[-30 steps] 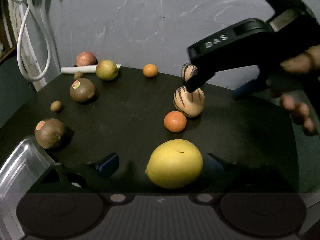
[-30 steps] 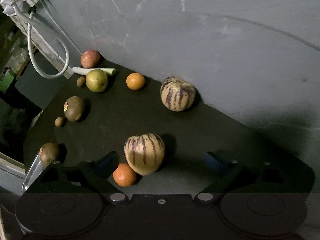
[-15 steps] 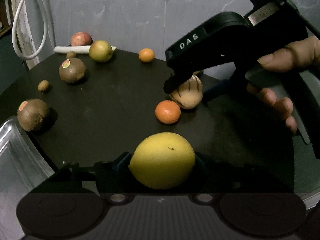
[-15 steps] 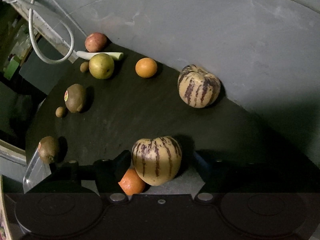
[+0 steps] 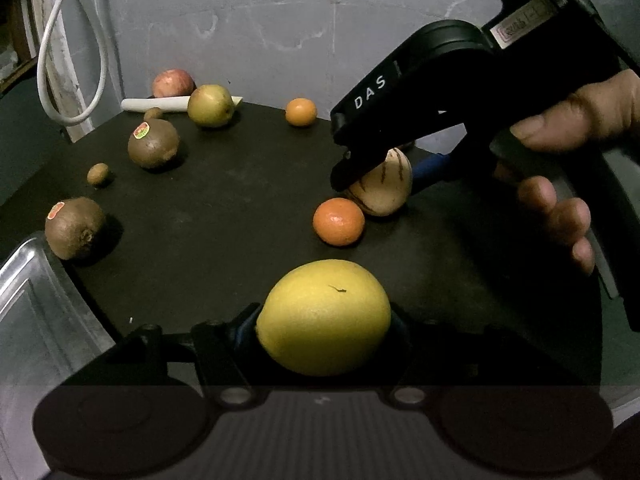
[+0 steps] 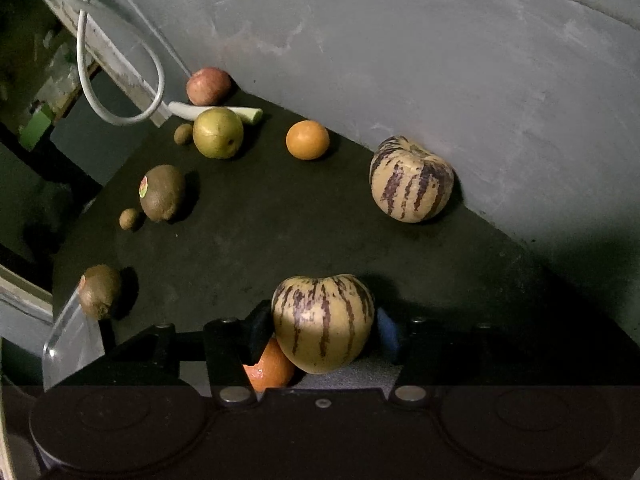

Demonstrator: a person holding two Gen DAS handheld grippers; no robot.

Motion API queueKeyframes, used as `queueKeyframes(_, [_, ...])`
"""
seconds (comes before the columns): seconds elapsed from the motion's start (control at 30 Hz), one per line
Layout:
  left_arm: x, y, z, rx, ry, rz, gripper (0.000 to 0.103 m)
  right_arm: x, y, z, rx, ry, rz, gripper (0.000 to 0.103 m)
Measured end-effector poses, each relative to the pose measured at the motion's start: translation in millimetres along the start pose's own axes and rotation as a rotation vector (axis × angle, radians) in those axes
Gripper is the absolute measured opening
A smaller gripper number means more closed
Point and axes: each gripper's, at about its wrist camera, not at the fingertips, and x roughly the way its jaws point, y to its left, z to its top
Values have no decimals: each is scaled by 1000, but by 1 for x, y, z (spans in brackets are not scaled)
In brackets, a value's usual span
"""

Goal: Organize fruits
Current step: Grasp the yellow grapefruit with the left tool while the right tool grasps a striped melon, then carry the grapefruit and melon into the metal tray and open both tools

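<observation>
A round black table (image 5: 224, 216) stands against a grey wall. At its near edge the left gripper (image 5: 324, 328) is closing, both pads touching a big yellow citrus fruit (image 5: 323, 317). The right gripper (image 6: 320, 334) is closing on a cream pepino melon with purple stripes (image 6: 323, 322) (a small orange mandarin (image 5: 339, 221) touches it). A second striped melon (image 6: 412, 180) sits by the wall.

Left gripper (image 5: 324, 320) angled down, jaws closing; right gripper (image 6: 320, 328) at two o'clock, jaws closing, hand (image 5: 568, 160) wrapped round its handle.
</observation>
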Motion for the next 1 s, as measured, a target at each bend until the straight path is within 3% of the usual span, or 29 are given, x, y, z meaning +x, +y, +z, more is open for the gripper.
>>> queueKeyframes(0.23, [-4, 6, 3, -54, -10, 0, 68, -11, -2, 0, 8, -40, 41, 55])
queueKeyframes(0.43, [-26, 24, 8, -136, -64, 17, 68, -21, 8, 2, -13, -73, 72, 55])
queueKeyframes(0.63, [-55, 61, 1, -237, -104, 101, 68, -22, 33, 0, -48, -82, 114, 55])
queueKeyframes(1.0, [-94, 176, -32, -428, -116, 290, 68, -11, 115, -22, -230, -63, 207, 55])
